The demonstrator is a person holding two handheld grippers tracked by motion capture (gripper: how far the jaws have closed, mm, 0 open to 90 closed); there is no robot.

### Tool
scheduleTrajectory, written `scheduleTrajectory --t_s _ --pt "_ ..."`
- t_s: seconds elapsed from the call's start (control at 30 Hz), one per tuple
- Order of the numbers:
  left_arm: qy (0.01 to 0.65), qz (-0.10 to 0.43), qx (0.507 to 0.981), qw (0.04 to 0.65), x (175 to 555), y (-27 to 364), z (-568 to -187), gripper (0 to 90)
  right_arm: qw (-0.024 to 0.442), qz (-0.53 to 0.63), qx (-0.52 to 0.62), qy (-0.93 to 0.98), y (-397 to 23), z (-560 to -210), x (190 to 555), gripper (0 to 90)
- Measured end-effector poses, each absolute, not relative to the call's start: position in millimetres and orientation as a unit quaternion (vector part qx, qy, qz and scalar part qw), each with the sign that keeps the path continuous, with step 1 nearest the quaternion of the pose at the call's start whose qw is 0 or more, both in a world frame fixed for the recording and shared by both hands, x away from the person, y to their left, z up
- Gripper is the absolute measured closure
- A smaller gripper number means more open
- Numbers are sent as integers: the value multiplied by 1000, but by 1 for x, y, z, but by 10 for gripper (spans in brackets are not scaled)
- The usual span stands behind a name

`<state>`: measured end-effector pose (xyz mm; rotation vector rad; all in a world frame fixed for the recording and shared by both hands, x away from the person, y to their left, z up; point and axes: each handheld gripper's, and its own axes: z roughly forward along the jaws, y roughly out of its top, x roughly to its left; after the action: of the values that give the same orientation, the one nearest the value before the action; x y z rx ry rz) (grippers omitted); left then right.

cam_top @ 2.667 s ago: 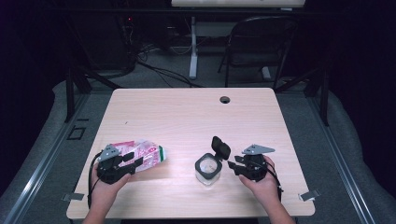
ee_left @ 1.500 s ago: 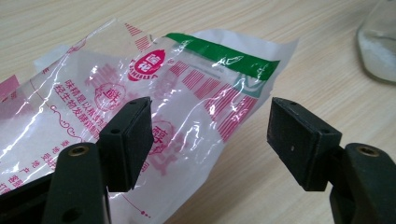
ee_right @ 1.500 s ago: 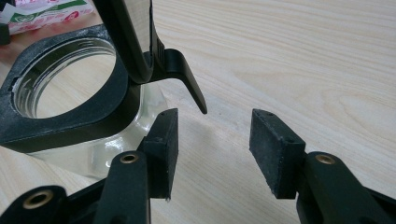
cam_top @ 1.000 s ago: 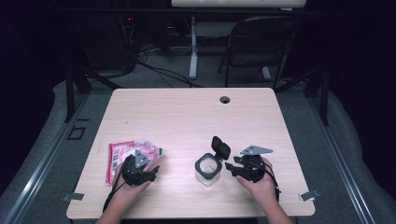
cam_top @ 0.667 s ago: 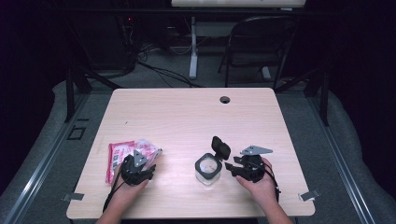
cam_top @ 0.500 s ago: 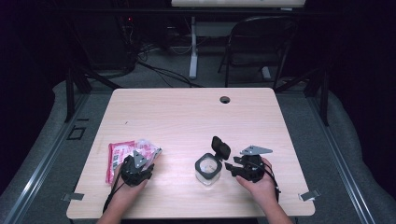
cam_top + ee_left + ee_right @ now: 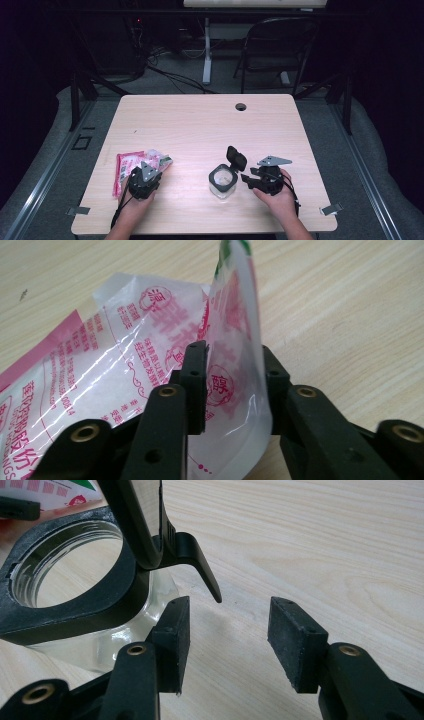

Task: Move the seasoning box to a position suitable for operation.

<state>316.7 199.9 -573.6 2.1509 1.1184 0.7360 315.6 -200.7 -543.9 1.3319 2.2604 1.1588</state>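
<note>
So my left gripper [image 7: 227, 385] has just been closing on the pink pouch [image 7: 150, 340] at the table's near-left, my right gripper [image 7: 227, 640] waits open beside the flip-lid jar [image 7: 222, 181], and pouring remains.

- I can make out pink Chinese print on the clear plastic packet [image 7: 150, 340], one circled character reads 醇
- rest is too distorted for me
</note>
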Motion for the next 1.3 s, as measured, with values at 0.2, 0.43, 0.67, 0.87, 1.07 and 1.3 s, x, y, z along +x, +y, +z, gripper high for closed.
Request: scheduleTrajectory --t_s 0.2,0.43,0.67,0.87,1.07,1.3 --pt "426 272 804 313 316 204 -567 763 135 401 461 780 -201 -545 316 514" --pt "433 264 798 326 315 214 -554 812 133 401 461 780 -202 -544 316 513" --pt "448 240 782 360 315 229 -545 868 133 402 462 780 -202 -544 316 513" --pt "455 235 773 375 314 238 -539 875 134 401 462 780 -202 -544 316 513" --pt "456 241 767 382 313 244 -534 880 136 401 462 779 -202 -544 316 513" --pt "455 240 768 381 313 245 -533 882 136 403 463 778 -202 -544 316 513"
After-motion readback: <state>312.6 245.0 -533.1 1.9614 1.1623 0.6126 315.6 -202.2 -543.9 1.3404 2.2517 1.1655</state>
